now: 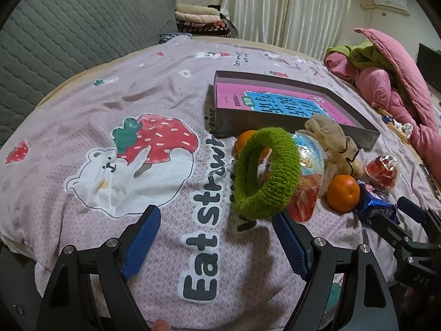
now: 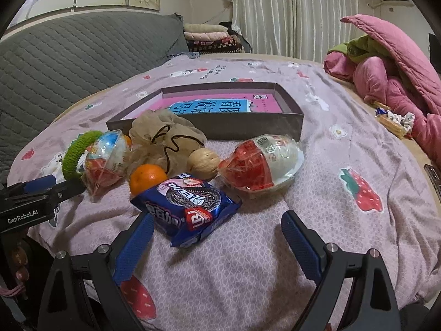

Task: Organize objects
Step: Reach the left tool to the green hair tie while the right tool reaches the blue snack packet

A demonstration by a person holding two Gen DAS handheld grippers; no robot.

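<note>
The left gripper [image 1: 217, 222] hovers low over the bed [image 1: 82, 110], fingers [image 1: 144, 237] spread wide; the green ring [image 1: 264, 173] stands tilted at the right fingertip, and whether they touch is unclear. The ring hides part of an orange [image 1: 245, 140] and a wrapped toy egg [image 1: 308, 160]. Further right, the right gripper [image 2: 217, 227] has its fingers [image 2: 301, 248] apart, holding nothing, just before the cookie packet [image 2: 187, 209]. The box [image 2: 248, 124] lies behind.
</note>
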